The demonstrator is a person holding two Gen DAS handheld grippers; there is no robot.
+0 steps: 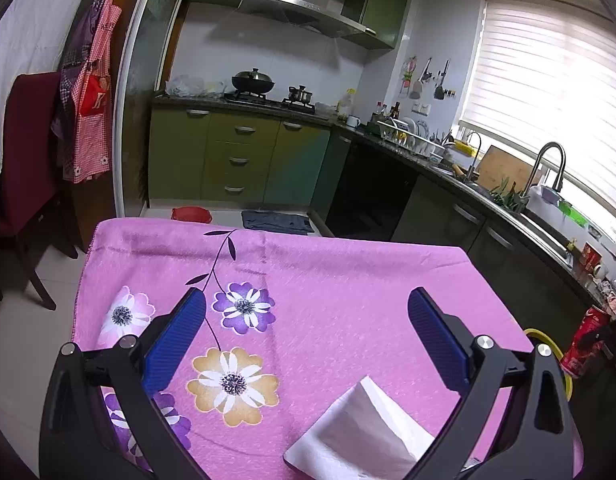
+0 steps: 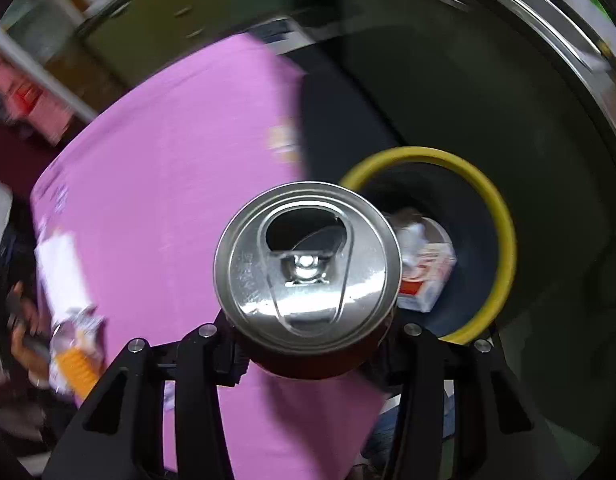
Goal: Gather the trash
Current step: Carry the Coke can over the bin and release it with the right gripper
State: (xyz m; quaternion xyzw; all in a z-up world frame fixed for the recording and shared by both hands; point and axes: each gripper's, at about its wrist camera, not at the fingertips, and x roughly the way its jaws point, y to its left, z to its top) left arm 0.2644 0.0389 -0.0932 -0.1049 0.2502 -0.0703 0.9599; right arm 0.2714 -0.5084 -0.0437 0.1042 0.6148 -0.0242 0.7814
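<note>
My left gripper (image 1: 308, 304) hangs open over the pink flowered tablecloth (image 1: 328, 280), nothing between its blue pads. A folded white paper (image 1: 360, 432) lies on the cloth just below and between its fingers. My right gripper (image 2: 312, 360) is shut on a red drink can (image 2: 308, 260), whose silver opened top faces the camera. It points steeply down past the table's right edge. The can hangs beside a yellow-rimmed bin (image 2: 504, 240) holding a red and white carton (image 2: 428, 272). In the left wrist view the can (image 1: 584, 340) shows at the far right, above the yellow rim (image 1: 542, 334).
A blurred crumpled wrapper with orange print (image 2: 76, 360) and the white paper (image 2: 64, 268) lie at the table's far side in the right wrist view. A dark red chair (image 1: 24, 184) stands left; the counter with sink (image 1: 548, 220) runs along the right. A red lid (image 1: 190, 214) and grey mat (image 1: 276, 222) lie on the floor.
</note>
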